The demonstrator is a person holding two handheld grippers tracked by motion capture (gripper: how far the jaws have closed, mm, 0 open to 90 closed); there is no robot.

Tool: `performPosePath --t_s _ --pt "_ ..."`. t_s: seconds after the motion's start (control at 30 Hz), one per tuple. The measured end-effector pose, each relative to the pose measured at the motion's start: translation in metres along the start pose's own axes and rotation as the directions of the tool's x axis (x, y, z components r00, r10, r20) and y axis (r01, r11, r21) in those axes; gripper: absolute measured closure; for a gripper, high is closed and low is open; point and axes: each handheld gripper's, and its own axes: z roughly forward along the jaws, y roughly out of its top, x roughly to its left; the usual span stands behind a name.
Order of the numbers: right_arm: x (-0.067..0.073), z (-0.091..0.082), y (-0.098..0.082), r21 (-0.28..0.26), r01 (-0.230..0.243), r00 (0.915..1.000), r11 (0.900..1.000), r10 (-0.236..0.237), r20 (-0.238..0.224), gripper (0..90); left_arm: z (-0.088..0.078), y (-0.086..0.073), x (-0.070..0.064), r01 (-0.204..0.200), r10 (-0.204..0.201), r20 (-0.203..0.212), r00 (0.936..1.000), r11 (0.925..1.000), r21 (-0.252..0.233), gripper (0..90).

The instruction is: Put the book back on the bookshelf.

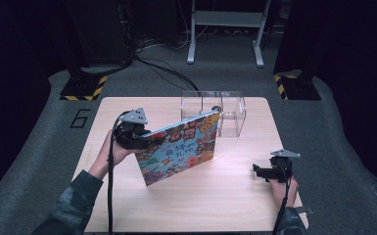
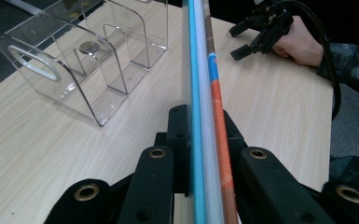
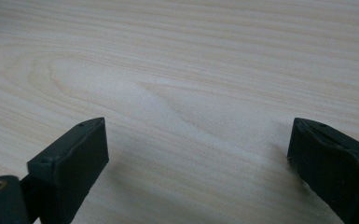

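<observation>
Colourful book [image 1: 183,149] upright on edge, long axis toward clear organizer [image 1: 230,115]; left gripper [image 1: 144,142] jaws clamp it; right gripper [image 1: 260,170] jaws wide.

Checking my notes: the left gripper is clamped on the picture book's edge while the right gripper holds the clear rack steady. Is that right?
Not quite. The left gripper is clamped on the picture book, but the right gripper is open on bare table, apart from the clear rack, as the high view shows.

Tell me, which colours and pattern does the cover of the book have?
The book has a busy, many-coloured cartoon cover, mainly blue, orange and red, with dark characters in the middle. It shows best in the high view.
</observation>
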Motion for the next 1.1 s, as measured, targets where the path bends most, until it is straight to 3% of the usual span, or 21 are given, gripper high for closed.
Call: performPosePath --t_s 0.13,0.17,0.5,0.73,0.83,1.1 --pt "0.000 0.000 0.000 0.000 0.001 1.0000 1.000 -0.001 0.000 4.8 0.000 0.003 0.000 0.004 -0.004 -0.005 1.0000 1.0000 0.004 80.6" --pt "0.000 0.000 0.000 -0.002 0.007 1.0000 1.000 -0.007 -0.001 4.8 -0.001 0.004 0.000 0.015 -0.015 0.010 0.9998 0.9998 0.010 80.7" --pt "0.000 0.000 0.000 -0.003 0.011 0.9999 1.000 -0.011 -0.005 5.1 -0.002 0.011 0.002 0.044 -0.044 -0.008 0.9990 0.9990 -0.002 80.8" --pt "0.000 0.001 0.000 -0.002 0.028 0.9996 1.000 -0.028 -0.006 5.2 -0.004 0.015 0.004 0.034 -0.034 -0.010 0.9994 0.9994 0.004 80.8" --pt "0.000 0.001 0.000 -0.005 0.017 0.9998 1.000 -0.017 -0.008 5.3 -0.006 0.018 0.003 0.051 -0.051 -0.016 0.9986 0.9987 0.008 80.8" --pt "0.001 0.001 0.000 -0.003 0.001 1.0000 1.000 -0.001 0.004 5.1 -0.014 0.021 0.007 0.050 -0.050 -0.039 0.9980 0.9987 0.010 80.8"
